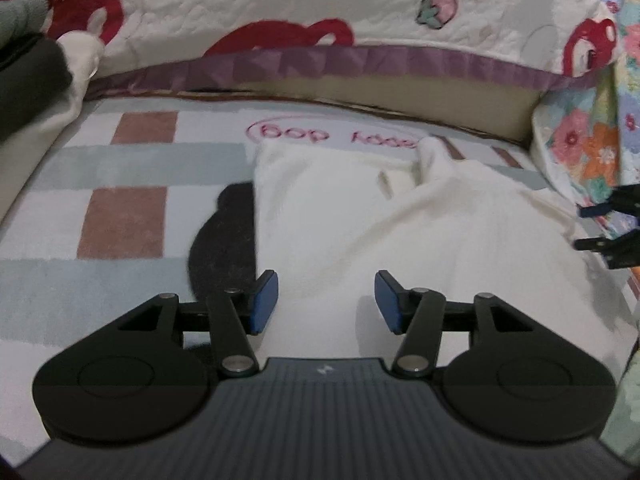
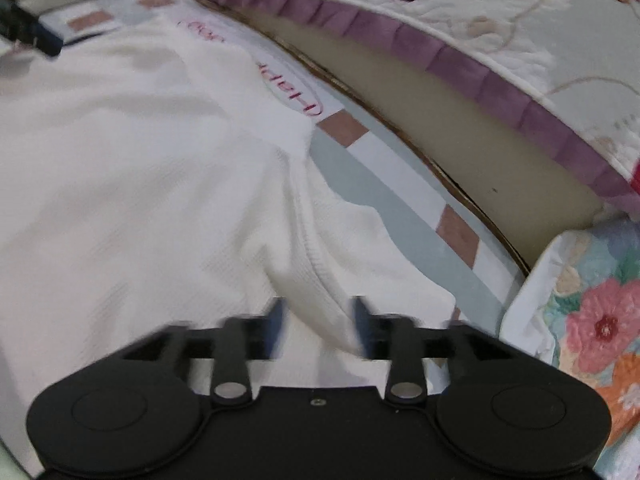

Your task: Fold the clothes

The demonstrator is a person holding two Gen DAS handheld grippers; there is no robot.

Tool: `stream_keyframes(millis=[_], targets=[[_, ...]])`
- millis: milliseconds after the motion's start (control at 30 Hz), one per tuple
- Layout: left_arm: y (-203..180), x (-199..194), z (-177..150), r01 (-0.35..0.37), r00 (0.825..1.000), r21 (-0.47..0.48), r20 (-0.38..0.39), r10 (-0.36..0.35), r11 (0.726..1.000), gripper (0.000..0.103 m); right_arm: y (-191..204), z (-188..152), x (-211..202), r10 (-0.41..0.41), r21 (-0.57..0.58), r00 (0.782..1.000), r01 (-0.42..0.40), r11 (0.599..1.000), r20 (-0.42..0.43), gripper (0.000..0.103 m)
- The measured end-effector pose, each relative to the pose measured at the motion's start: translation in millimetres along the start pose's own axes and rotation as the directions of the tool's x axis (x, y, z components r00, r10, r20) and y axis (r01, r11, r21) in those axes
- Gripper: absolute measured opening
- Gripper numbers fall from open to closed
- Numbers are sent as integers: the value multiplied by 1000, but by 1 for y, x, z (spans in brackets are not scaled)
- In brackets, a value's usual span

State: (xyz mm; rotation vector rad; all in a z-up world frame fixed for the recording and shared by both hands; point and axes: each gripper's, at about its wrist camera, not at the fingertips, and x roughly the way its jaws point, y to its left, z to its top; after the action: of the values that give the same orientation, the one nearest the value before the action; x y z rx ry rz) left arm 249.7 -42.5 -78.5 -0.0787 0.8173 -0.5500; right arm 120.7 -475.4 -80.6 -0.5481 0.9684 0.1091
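A checked rug (image 1: 120,208) in grey, white and brown blocks is spread under both tongs, and beyond them a quilted bedspread (image 1: 280,0) with a purple frill is hung over the bed edge. A white knitted garment (image 1: 360,220) is laid rumpled on the rug ahead of the left gripper (image 1: 326,300) and under the right gripper (image 2: 318,328); one part is bunched into a peak at the far side, and a ribbed hem is run straight toward the right gripper's fingers. A dark cloth (image 1: 224,240) is seen partly tucked under the garment's edge, just left of the left gripper. A floral quilt (image 2: 592,320) is piled to the right of the right gripper.

Both tongs are held apart with nothing between the pads; the left hovers over the near part of the garment, the right is blurred, with the ribbed hem lying in line with its gap.

The risk is judged to be a grip taken on one layer only, or on the dark cloth along with the white knit, so that the fold is dragged crooked; the bunched peak could be trapped inside a fold if left unsmoothed
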Motion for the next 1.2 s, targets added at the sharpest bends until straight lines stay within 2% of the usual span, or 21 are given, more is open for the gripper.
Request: stream_keyframes(millis=[67,100,133,167,200,233,267,333,367,433,467,500,533,567,700,833,933,967,1067,1100,1200], targets=[[-1,2,0,-18,1000,20,-7,19,1000,53,2,5,7,-2,-14,1000,2,1000,-9,58],[-1,4,-2,-25,1000,17,-11,25,1000,53,1,8,13,-7,12,1000,7,1000,-24,57],[1,4,-3,-20,1000,2,-7,20,1000,53,-7,9,19,11,89,999,-7,996,-36,56],[3,5,-4,-15,1000,-15,-2,15,1000,53,-16,10,24,38,186,998,-30,982,-42,28],[5,5,-5,-5,1000,-28,-1,5,1000,53,-26,11,30,66,281,997,-51,958,-46,5],[5,5,-5,-3,1000,-28,-5,3,1000,53,-36,12,35,94,373,994,-70,925,-47,3],[5,6,-5,-12,1000,-13,-9,11,1000,53,-48,10,35,87,470,996,-63,880,-29,3],[0,8,-6,-61,998,51,-24,62,997,53,-69,1,35,54,587,998,-27,809,-28,3],[-2,8,-6,-78,996,69,-32,80,995,53,-73,-1,37,38,592,998,0,806,-53,3],[1,9,-7,-69,996,48,-53,71,997,53,-74,-2,41,-2,563,995,61,824,-104,4],[2,10,-8,-63,996,36,-63,65,997,53,-73,-3,40,-29,551,993,89,829,-116,10],[4,10,-8,-59,995,17,-75,60,998,53,-72,-4,38,-57,539,990,118,834,-128,29],[7,10,-9,-56,995,-4,-86,55,998,53,-71,-4,37,-85,527,987,146,837,-139,37],[9,10,-9,-56,994,-20,-98,53,998,53,-73,-8,30,-100,548,986,155,822,-130,47],[22,-1,-5,-44,995,-109,-98,33,993,58,-85,-35,-6,-131,655,990,136,743,-57,49],[39,-15,-3,-30,995,-220,-96,9,975,62,-95,-76,-19,-111,756,993,103,646,-41,49],[39,-20,-6,-21,992,-222,-127,-8,975,62,-97,-102,-21,-73,809,997,46,586,-4,45],[39,-22,-7,-18,990,-223,-137,-13,975,62,-95,-104,-20,-65,810,998,37,586,1,42],[34,-21,-10,55,986,-247,-141,-92,968,58,-87,-102,-15,-44,789,999,24,614,3,42],[29,-19,-11,78,983,-229,-145,-113,970,50,-85,-101,-13,-37,782,999,20,623,4,43],[16,-11,-11,21,984,-175,-172,-51,984,49,-77,-99,-7,-16,761,1000,6,649,5,46]])
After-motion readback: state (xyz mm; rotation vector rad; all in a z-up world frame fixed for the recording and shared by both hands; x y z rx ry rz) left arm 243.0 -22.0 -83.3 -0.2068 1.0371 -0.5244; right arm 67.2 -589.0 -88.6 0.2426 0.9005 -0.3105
